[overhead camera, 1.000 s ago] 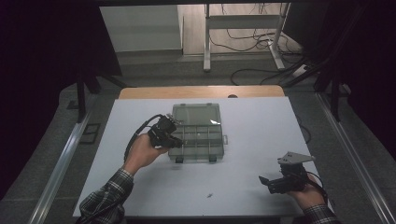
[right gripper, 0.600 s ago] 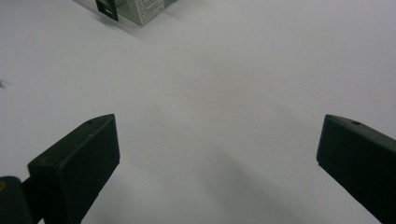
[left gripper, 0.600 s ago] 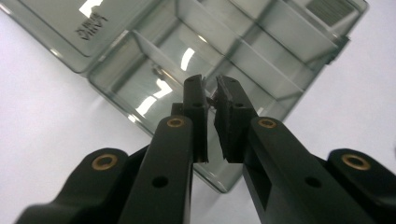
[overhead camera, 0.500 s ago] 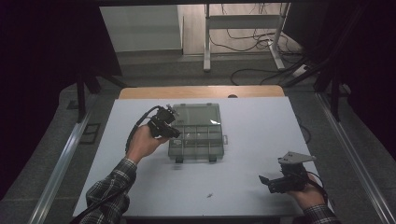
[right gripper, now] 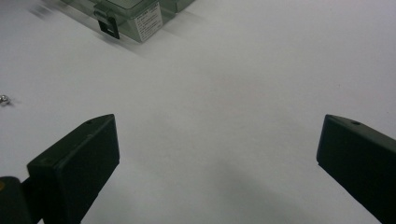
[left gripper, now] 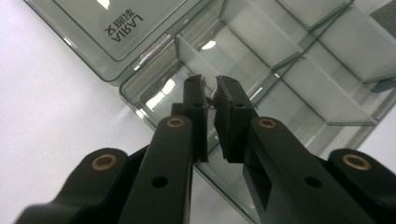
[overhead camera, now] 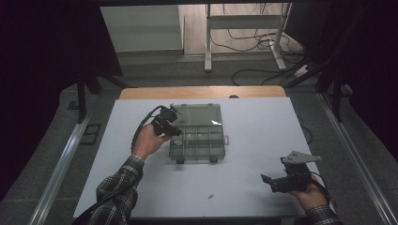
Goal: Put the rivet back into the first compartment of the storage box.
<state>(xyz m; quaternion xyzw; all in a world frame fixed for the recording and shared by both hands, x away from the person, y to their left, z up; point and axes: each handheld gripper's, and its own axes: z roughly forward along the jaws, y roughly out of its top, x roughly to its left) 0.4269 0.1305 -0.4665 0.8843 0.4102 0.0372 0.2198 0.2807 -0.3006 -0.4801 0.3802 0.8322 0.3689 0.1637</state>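
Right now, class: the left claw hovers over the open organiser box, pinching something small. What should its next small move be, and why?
Probably open the left claw: it pinches a small part directly above a corner compartment of the organiser box, so the part should drop in.

table (overhead camera: 141, 140): white top, rectangular, bare wood strip along the far edge
organizer box (overhead camera: 199, 136): clear grey plastic, sits directly on the white top, left of centre toward the far side
box lid: open, lying flat behind the tray on the far side
box tray: divided into compartments, two latches on the near edge
small screw (overhead camera: 211, 196): lies loose on the white top near the front edge, well apart from the box; also at the left edge of the right gripper view (right gripper: 3, 99)
label: white sticker on the box's near wall (right gripper: 147, 19)
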